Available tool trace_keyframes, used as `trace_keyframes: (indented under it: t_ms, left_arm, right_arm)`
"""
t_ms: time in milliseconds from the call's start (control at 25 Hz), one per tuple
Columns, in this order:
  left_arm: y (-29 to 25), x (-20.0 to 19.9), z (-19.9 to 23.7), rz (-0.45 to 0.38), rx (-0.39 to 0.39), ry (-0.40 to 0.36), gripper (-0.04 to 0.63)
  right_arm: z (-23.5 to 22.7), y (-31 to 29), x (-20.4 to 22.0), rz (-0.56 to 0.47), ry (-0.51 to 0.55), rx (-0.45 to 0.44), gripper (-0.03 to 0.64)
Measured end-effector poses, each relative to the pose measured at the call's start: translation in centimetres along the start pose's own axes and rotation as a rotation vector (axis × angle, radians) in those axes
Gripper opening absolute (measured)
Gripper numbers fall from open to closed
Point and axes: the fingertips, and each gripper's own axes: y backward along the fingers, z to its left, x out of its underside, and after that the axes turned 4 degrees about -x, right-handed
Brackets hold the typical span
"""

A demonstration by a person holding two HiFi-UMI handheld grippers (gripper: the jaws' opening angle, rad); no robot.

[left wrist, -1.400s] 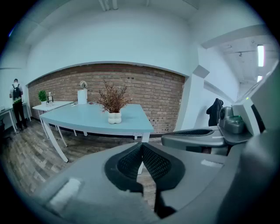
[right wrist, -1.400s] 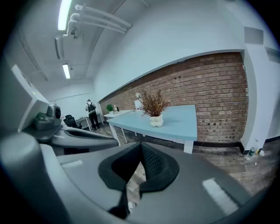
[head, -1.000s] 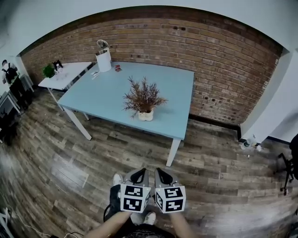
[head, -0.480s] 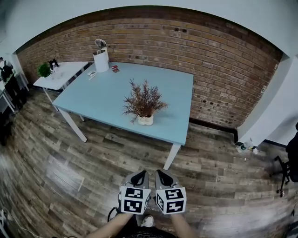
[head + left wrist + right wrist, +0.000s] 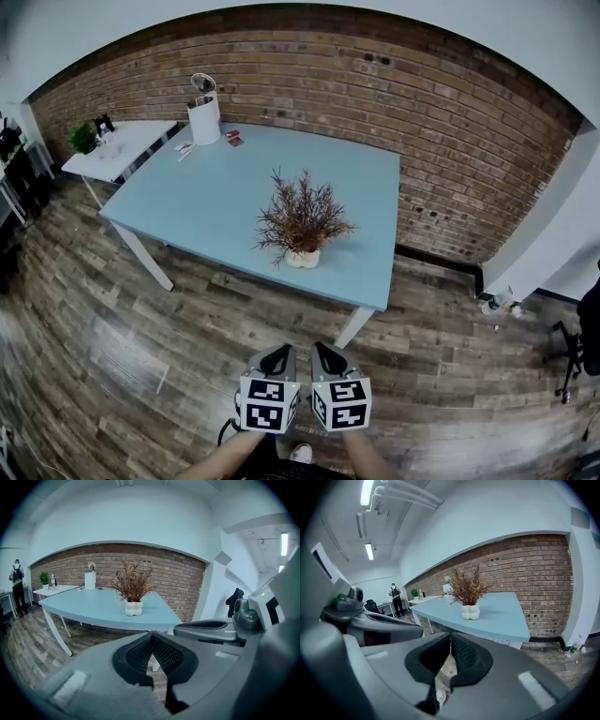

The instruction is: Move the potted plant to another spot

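Observation:
A potted plant (image 5: 303,223) with dry reddish-brown twigs in a lumpy white pot stands near the front edge of a light blue table (image 5: 225,197). The same potted plant (image 5: 132,588) shows ahead in the left gripper view, and the potted plant (image 5: 468,596) in the right gripper view. My left gripper (image 5: 278,355) and right gripper (image 5: 324,354) hang side by side over the floor, well short of the table. Both have their jaws closed together with nothing between them.
A white cylinder appliance (image 5: 203,114) and small items sit at the blue table's far left corner. A white side table (image 5: 117,150) with a green plant (image 5: 82,139) stands to the left. A brick wall (image 5: 450,141) runs behind. A person (image 5: 395,598) stands far off.
Both grippers and the head have moved forward toward the blue table; the table and plant sit closer and lower in the head view. The jaws stayed closed.

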Motion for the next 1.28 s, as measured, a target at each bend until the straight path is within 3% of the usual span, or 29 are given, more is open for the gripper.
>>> trace_keyframes:
  t_ms: [280,680,880,1280]
  left_arm:
    - [-3.2,-2.3,2.8,0.006,0.010,-0.004,0.002]
    - [-6.6,-5.5,6.2,0.016,0.048,-0.016,0.002]
    - [-7.8,-7.0,8.6,0.016,0.054,-0.038,0.002]
    - [-9.8,-9.8,13.2,0.002,0.057,-0.071,0.002]
  right_arm:
    - [-1.2,-3.9,-1.9,0.009,0.008,0.026,0.018]
    - [-3.3,-9.4,-3.7,0.048,0.009,0.112,0.084]
    - [-4.0,-12.0,-5.2,0.020,-0.017,0.152,0.098]
    - [-6.3,-16.5,-6.1,0.049,-0.040,0.265,0.203]
